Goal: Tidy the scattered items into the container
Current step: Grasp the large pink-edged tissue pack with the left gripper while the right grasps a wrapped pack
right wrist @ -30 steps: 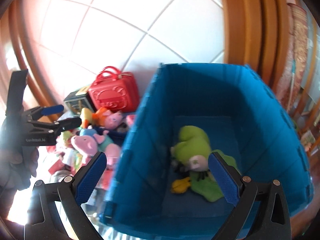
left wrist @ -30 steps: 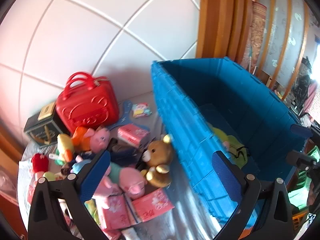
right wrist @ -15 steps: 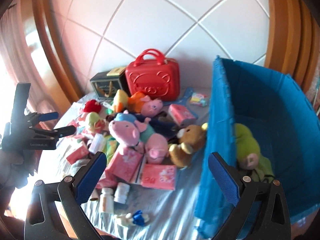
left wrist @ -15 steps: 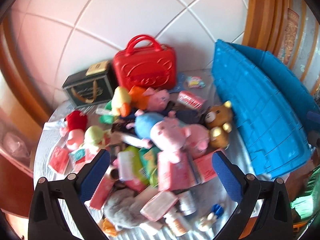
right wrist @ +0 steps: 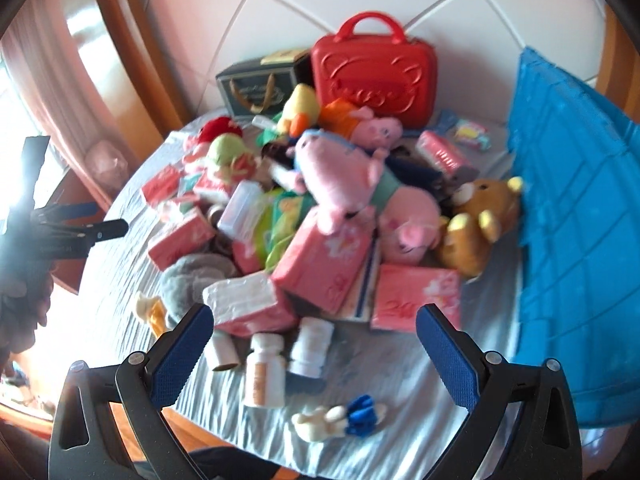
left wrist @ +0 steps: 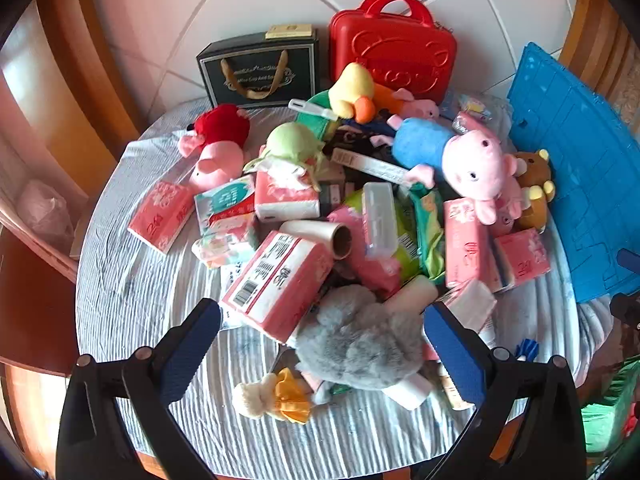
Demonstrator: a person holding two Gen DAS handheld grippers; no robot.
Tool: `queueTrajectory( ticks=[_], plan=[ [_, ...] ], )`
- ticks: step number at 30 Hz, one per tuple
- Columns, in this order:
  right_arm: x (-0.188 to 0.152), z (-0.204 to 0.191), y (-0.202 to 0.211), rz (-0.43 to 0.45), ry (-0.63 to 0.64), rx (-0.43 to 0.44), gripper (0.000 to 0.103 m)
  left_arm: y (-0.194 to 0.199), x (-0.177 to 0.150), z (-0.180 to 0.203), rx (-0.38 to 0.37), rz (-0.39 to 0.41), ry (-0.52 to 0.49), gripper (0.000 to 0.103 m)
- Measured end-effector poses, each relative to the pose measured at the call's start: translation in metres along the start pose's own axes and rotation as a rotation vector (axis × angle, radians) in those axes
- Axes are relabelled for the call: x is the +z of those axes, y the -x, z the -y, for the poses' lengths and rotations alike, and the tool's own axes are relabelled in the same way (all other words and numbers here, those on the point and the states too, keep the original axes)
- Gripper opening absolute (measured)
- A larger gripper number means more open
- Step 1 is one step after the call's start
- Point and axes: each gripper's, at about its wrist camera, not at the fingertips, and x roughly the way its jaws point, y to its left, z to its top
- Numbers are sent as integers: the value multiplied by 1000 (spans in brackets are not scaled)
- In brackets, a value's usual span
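— Left wrist view? — The left gripper [left wrist: 320, 340] is spread wide and holds nothing; the grey plush [left wrist: 356, 340] lies between its fingers, and the blue container [left wrist: 580, 184] stands at the far right.

— Right wrist view? — The right gripper [right wrist: 312, 344] gapes empty over two white bottles [right wrist: 280, 360].

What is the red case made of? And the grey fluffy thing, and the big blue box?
Red case: looks like hard, shiny plastic, since light glints off its moulded face and handle. Grey toy: soft plush, probably fabric fur, judging by its fuzzy, shapeless surface. Blue box: stiff matte plastic, it seems, with a ribbed grid on its wall.
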Motion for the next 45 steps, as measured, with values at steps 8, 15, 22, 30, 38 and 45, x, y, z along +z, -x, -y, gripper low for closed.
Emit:
queueTrajectory(
  ticks=[8,15,22,30,38,45],
  plan=[
    [-22,-36,-72,-83,31,16,103,-67,-15,-48,-44,-33,-30,103],
    [-34,-58,-117,-116,51,9,103,-131,-12,-69,-111,-81,-50,103],
    [-30,-60,-138,-133,46,-8,103,-166,-14,-68,-164,-130,-61,103],
    [-18,-76,-151,-151,112,23,103,-183,-11,-60,-187,-157,-76,103],
    [-30,-87,-181,-200,178,-35,103,-194,-14,-56,-200,-174,-61,102],
    [-31,-78,-191,-231,90,-16,91,-186,-21,-59,-182,-180,-58,98]
  ],
)
